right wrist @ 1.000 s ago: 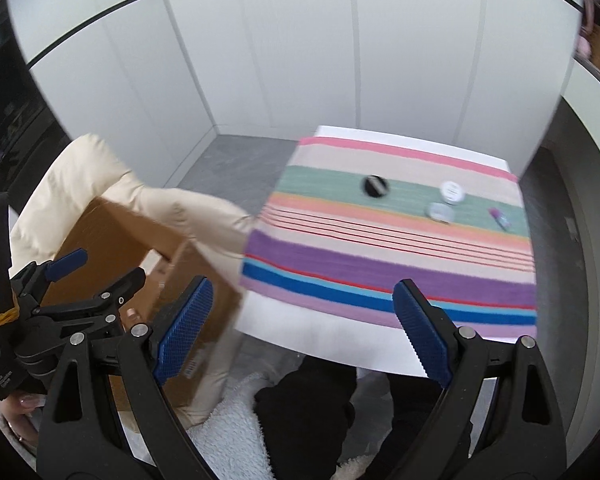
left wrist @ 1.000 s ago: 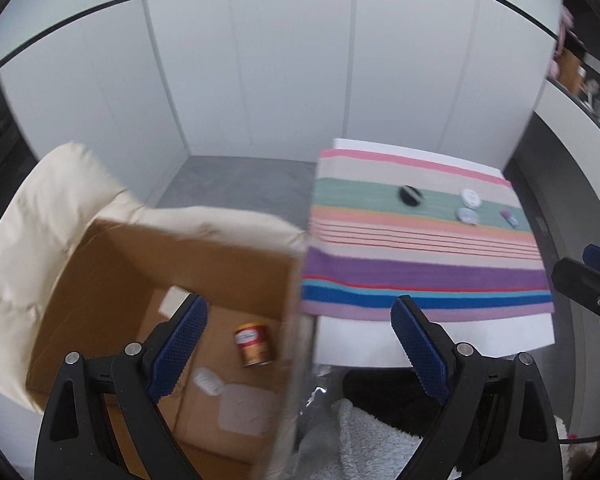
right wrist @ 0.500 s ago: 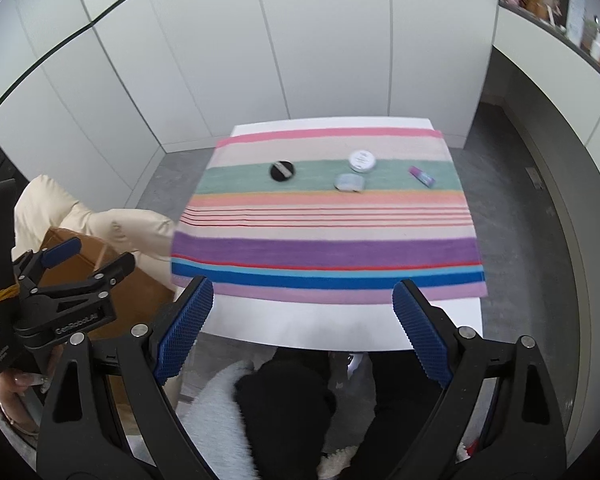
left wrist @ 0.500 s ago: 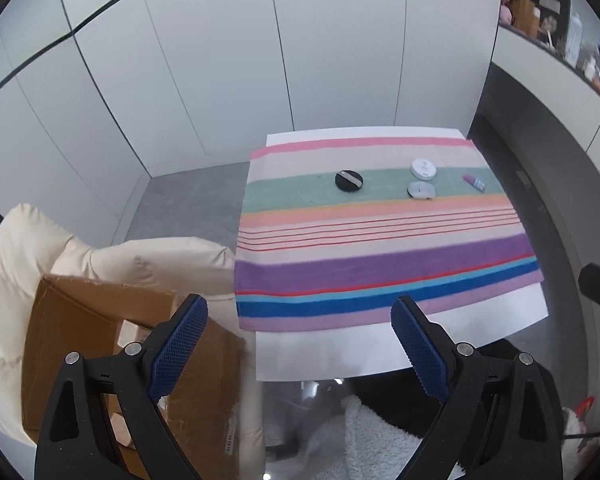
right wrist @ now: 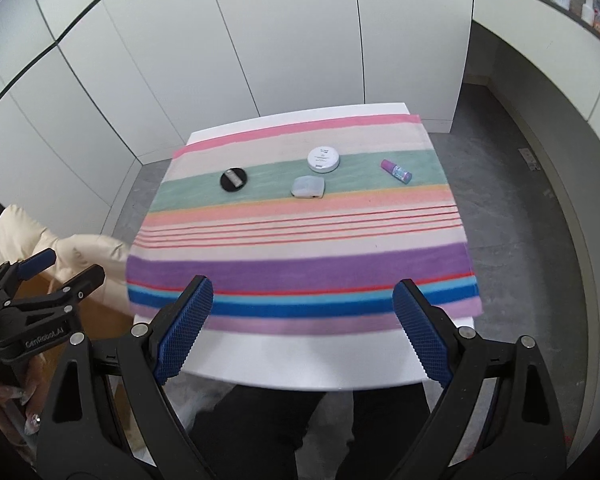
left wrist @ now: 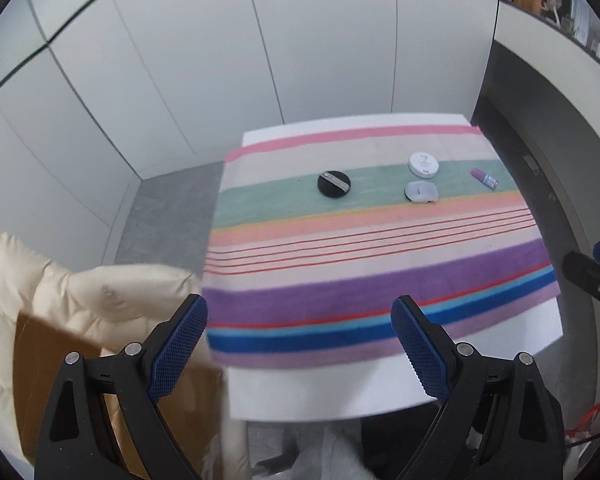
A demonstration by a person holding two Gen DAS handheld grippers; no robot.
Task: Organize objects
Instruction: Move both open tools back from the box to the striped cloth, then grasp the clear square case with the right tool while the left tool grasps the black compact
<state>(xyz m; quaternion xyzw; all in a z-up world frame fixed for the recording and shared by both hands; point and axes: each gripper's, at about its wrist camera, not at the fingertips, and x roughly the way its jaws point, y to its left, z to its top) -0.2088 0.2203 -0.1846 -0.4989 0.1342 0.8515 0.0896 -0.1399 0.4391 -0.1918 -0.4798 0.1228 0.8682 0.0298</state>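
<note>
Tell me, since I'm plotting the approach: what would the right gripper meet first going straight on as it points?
Probably the striped cloth near the table's front edge. The open, empty right gripper tilts down at its purple and blue bands; the small items lie farther back. Depth is hard to judge.

A white square tabletop (right wrist: 300,364) under a wide-striped multicoloured cloth (right wrist: 300,268) stands before white wall panels (right wrist: 300,40), with a cream quilted puffy jacket (left wrist: 60,288) draped over a brown cardboard box (left wrist: 40,380) at its left.
</note>
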